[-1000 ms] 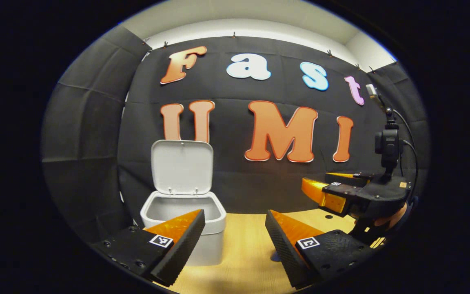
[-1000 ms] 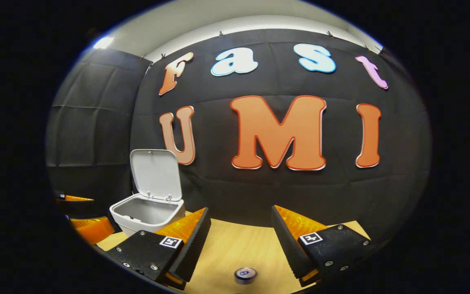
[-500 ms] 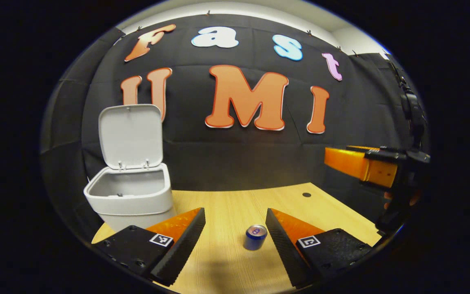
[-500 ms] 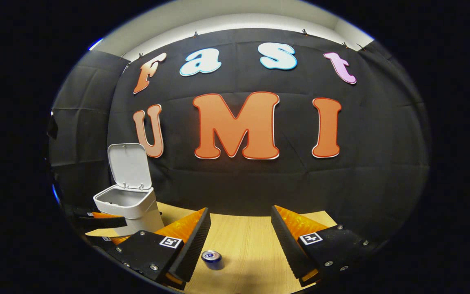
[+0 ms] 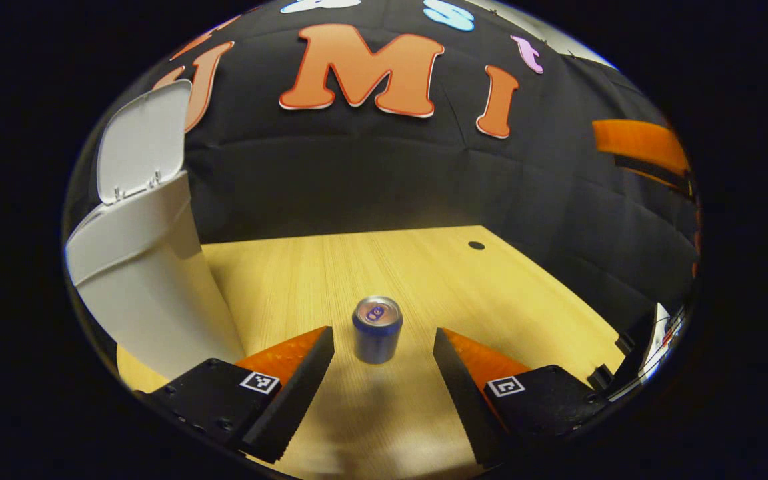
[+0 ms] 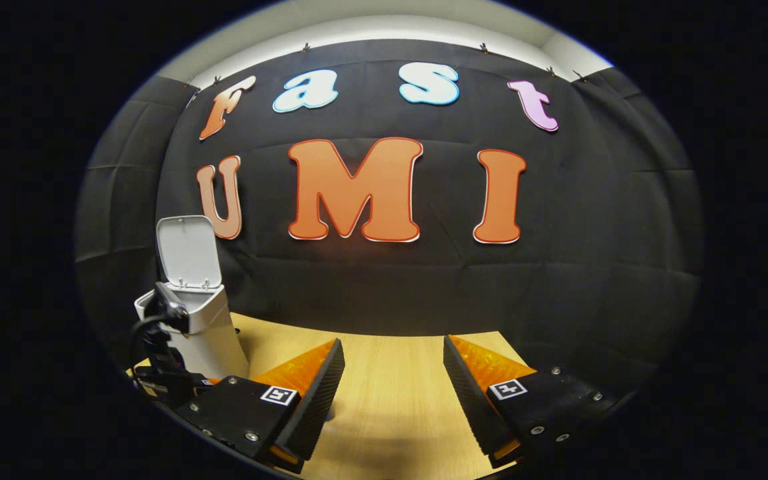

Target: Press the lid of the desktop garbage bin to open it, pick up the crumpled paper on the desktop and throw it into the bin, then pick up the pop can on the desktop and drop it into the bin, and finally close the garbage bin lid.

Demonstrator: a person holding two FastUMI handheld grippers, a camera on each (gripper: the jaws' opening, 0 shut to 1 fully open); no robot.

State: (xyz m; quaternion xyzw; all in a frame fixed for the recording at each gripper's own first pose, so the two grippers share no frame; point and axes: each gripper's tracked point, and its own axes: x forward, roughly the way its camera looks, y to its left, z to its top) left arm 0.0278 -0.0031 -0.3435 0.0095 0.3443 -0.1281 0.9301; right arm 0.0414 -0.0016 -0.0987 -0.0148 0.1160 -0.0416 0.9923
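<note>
A blue pop can (image 5: pixel 377 329) stands upright on the wooden desktop (image 5: pixel 424 267), just ahead of my left gripper (image 5: pixel 383 340), which is open with the can between and slightly beyond its fingertips. The white garbage bin (image 5: pixel 144 280) stands at the left with its lid (image 5: pixel 144 137) raised. In the right gripper view the same bin (image 6: pixel 204 333) sits at the far left, lid (image 6: pixel 187 252) up. My right gripper (image 6: pixel 394 352) hangs open over bare desktop (image 6: pixel 391 380). The left gripper's body (image 6: pixel 164 373) shows in front of the bin there.
The other gripper's finger (image 5: pixel 637 143) juts in at the upper right of the left gripper view. A small dark hole (image 5: pixel 476 245) marks the desktop near its far edge. Black cloth walls close off the back and sides.
My left gripper has dropped and tilted down toward the can, which now sits nearer and centred between its fingers. The right gripper has drifted right; the can has left its view.
</note>
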